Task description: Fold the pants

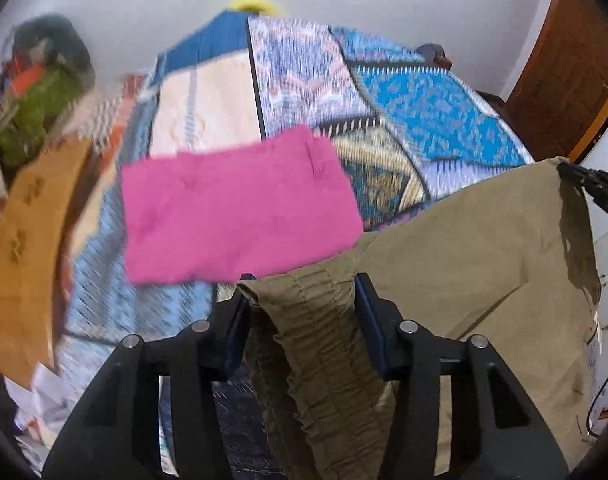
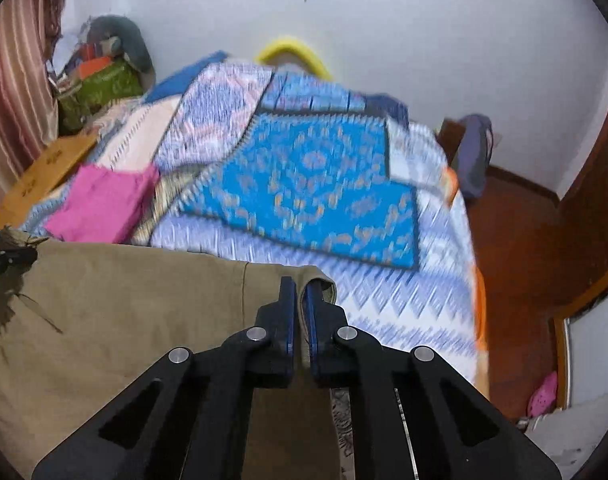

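Note:
Khaki-olive pants (image 1: pixel 476 256) hang stretched between my two grippers above the bed. My left gripper (image 1: pixel 301 292) is shut on the gathered elastic waistband (image 1: pixel 316 320), which bunches between the blue pads. My right gripper (image 2: pixel 300 292) is shut on the other top corner of the pants (image 2: pixel 103 320), with a thin fold of cloth between its pads. The right gripper also shows at the right edge of the left wrist view (image 1: pixel 564 170), and the left gripper at the left edge of the right wrist view (image 2: pixel 7 250). A folded pink garment (image 1: pixel 235 208) lies on the bed behind; it also shows in the right wrist view (image 2: pixel 103 204).
The bed carries a blue patterned patchwork quilt (image 2: pixel 316 184). A wooden board (image 1: pixel 27 240) runs along its left side, with piled bags and clothes (image 2: pixel 99 76) beyond. A white wall lies behind, a wooden door (image 1: pixel 564 64) at right, and red-brown floor (image 2: pixel 516 264) right of the bed.

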Available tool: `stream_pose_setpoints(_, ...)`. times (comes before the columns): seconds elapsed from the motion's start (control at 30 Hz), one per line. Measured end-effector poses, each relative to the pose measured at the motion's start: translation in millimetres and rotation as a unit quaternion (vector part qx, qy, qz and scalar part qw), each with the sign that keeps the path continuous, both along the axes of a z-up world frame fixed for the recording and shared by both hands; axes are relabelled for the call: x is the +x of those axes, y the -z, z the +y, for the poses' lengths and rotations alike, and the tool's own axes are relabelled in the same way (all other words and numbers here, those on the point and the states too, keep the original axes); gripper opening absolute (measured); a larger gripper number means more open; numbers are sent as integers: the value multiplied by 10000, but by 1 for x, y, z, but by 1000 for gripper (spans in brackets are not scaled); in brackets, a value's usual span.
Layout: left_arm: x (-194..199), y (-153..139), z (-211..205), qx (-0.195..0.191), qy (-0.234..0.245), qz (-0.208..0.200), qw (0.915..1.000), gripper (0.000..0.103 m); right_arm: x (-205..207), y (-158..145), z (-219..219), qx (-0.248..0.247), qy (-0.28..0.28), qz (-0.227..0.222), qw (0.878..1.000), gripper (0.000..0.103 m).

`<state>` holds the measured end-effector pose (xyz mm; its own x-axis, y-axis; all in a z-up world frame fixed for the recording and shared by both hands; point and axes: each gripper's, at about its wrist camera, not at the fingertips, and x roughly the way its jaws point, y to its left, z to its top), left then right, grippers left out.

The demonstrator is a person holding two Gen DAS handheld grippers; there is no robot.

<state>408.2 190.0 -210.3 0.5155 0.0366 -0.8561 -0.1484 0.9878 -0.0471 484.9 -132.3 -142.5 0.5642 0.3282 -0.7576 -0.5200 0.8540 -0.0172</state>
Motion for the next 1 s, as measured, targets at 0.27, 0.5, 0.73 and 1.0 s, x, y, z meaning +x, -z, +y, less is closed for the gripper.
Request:
stream_pose_setpoints(0.27, -13, -63, -8, 140, -9, -662, 9977, 48, -20, -69, -11, 559, 192, -669, 9960, 5)
stream_pose_setpoints(0.5, -53, -90, -23, 270, 106, -845, 9960, 47, -67, -95, -20, 795, 97, -818, 9934, 5)
stream_pose_setpoints(0.73, -104, -99, -37, 252, 225, -916, 9952, 47, -126, -96, -44, 1048, 178, -741, 9916, 5)
stream_pose_setpoints(1.0, -162, -92, -61, 529, 449, -1023, 9923, 47, -193, -88, -64, 880, 199, -737, 9932, 5)
